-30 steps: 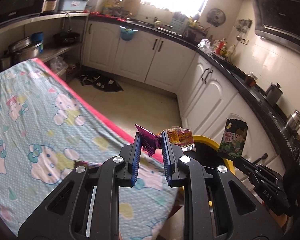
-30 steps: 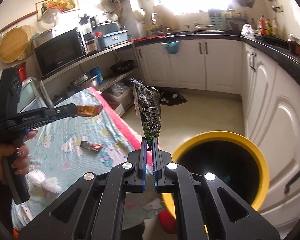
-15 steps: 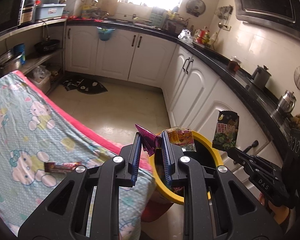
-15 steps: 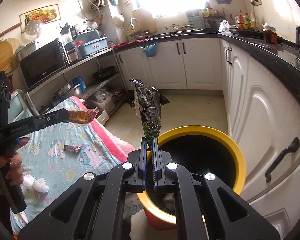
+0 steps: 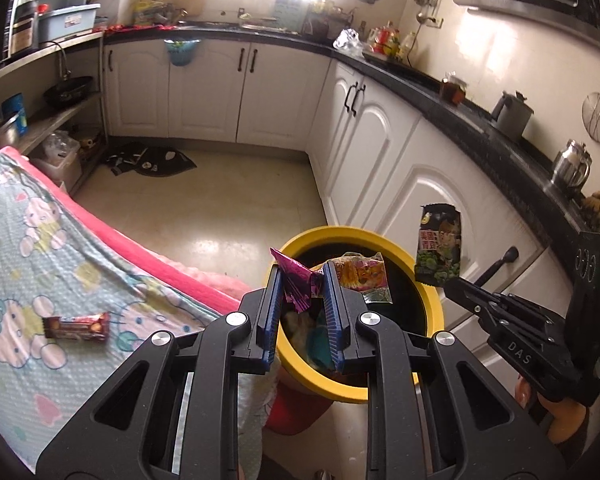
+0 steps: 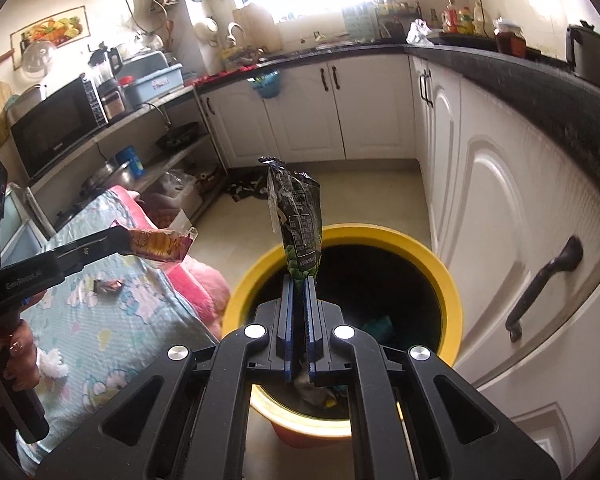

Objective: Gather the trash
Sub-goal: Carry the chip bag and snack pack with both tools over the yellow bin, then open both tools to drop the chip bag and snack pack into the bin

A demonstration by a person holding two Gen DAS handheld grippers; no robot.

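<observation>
Hovering over the yellow bin (image 5: pixel 364 392), the left gripper (image 5: pixel 302 280) is clamping pink and orange wrappers (image 5: pixel 320 280) while the right gripper (image 6: pixel 299 286) is pinching a green packet (image 6: pixel 298 220), neither yet dropped, and a candy bar (image 5: pixel 77 327) is lying uncollected on the bed (image 5: pixel 40 272).

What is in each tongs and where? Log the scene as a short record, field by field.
left tongs: shut on pink wrapper, with an orange wrapper beside the right finger
right tongs: shut on green bag, held upright
bin: yellow rim, open, trash already inside
position: both tongs over the bin mouth
left behind: candy bar lying on the cloth
next step, likely: open the tongs to drop the trash
</observation>
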